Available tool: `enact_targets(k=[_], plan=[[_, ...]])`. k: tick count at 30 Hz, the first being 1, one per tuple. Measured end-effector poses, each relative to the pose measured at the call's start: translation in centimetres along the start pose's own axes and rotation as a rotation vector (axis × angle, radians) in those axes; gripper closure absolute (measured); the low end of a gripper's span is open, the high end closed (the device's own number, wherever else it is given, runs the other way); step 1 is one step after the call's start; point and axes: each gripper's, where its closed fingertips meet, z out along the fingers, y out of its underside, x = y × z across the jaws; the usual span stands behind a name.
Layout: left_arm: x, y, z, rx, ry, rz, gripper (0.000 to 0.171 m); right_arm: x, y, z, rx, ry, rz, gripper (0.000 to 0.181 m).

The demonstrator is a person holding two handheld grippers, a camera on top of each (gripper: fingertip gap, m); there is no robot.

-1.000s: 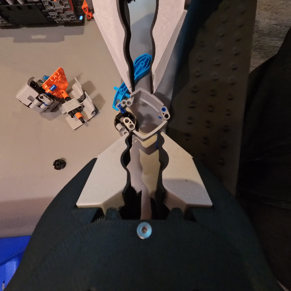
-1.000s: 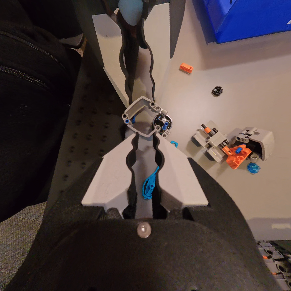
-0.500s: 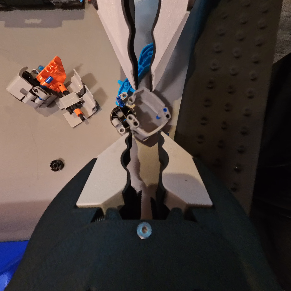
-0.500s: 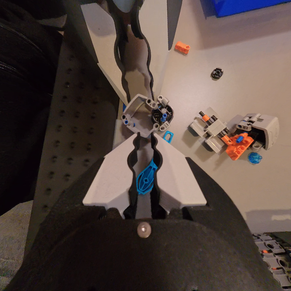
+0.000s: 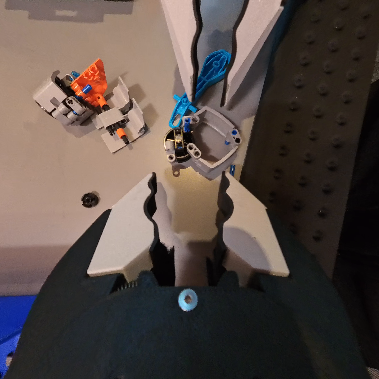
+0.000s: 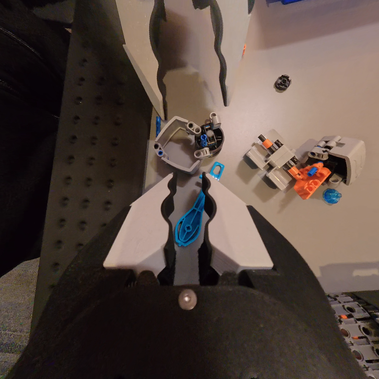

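Right tool (image 6: 187,176) over blade (image 6: 189,223) — grip unclear

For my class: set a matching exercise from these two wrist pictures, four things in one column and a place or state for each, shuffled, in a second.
Things:
1. left gripper
2. right gripper
3. grey curved shell
4. small black round piece

Places or states:
A. lies alone on the table
B. open, holding nothing
C. on the table between both grippers' tips
D. has the blue blade piece between its fingers

Pairs: 1-B, 2-D, 3-C, 4-A

Glossy plastic grey shell (image 5: 213,141), translucent blue blade (image 6: 190,223), matt tabletop (image 5: 51,184).
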Motion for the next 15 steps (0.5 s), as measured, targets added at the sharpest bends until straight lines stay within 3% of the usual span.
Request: enact_targets(k=[15], plan=[[0.8,-0.4,1.3,-0.003,0.038,0.049,0.119,-0.2,-0.1,1.2,-0.007,-0.004,-0.016,0.157]])
